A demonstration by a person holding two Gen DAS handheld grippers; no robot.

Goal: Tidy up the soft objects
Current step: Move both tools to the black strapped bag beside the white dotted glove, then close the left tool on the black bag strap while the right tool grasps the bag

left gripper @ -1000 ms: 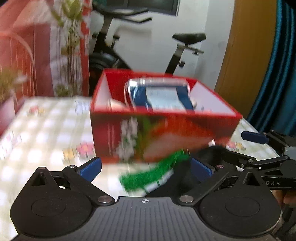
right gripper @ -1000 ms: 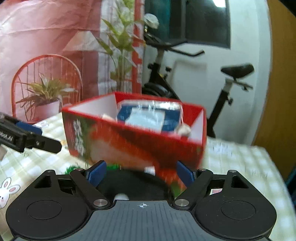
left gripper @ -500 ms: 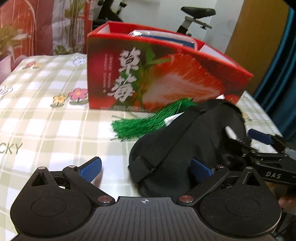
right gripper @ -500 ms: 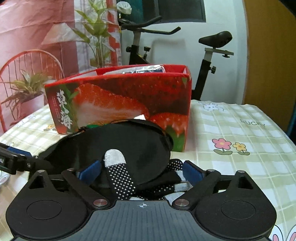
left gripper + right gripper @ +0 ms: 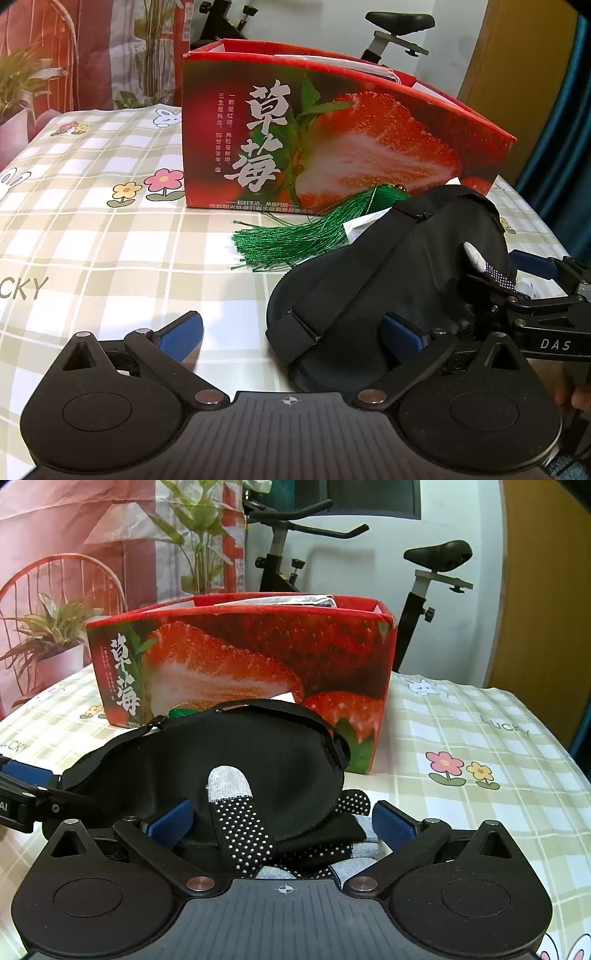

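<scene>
On my checked counter, before the red strawberry-printed cardboard box, lies a limp black padded eye mask. Both my tools, left and right, gape wide. Underneath, a floppy dotted knit glove; I'd pinch its cuff.

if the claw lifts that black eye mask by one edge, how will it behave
The black eye mask will probably flop and sag, since it already drapes over the dotted glove. Its strap may dangle and snag. It looks light and unlikely to slip.
</scene>
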